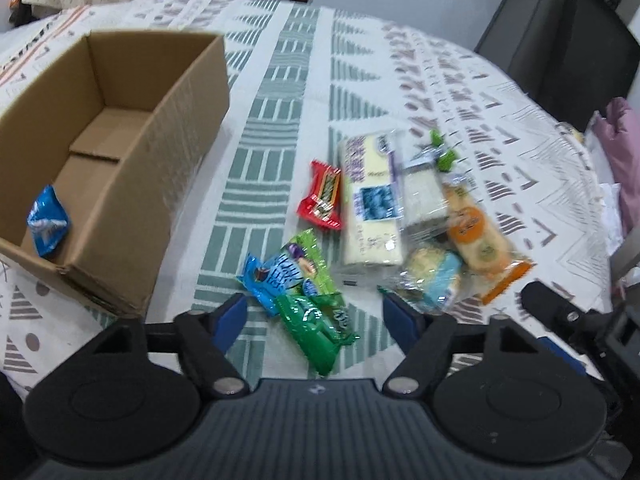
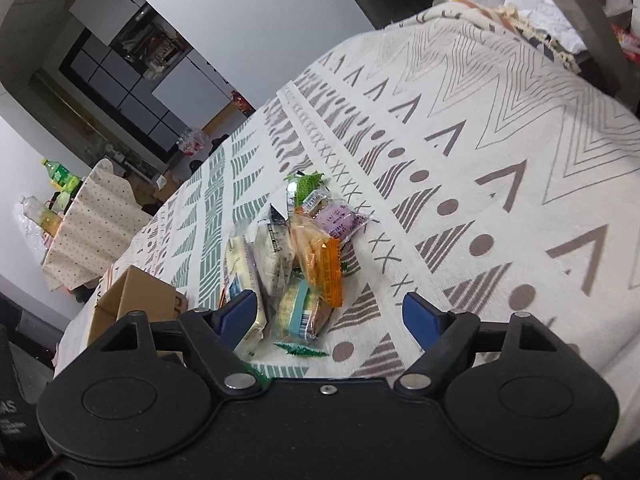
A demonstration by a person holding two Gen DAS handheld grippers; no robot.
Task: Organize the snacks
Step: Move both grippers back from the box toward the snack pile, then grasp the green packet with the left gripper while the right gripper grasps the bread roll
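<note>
The left tongs (image 1: pixel 314 320) stand apart and empty, low over the cloth-covered desk (image 1: pixel 280 92). Directly between and just ahead of their blue tips lies a green snack packet (image 1: pixel 316 328), its long axis running slantwise away from the tongs, partly overlapped by a blue packet (image 1: pixel 272 280). A red bar (image 1: pixel 322 196), a long pale cracker pack (image 1: pixel 370 200) and an orange-wrapped pack (image 1: pixel 476 236) lie farther out, in a loose heap near the desk's middle. The right tongs (image 2: pixel 330 316) are also spread and hold nothing, with the same heap just ahead; a pale blue-labelled pack (image 2: pixel 300 312) is closest to them. The left tongs look nearer to the green packet, so that is probably the next pick. The cardboard box (image 1: pixel 192 112) sits toward the desk's left edge, open, holding one blue packet (image 1: pixel 48 226) in its near corner.
</note>
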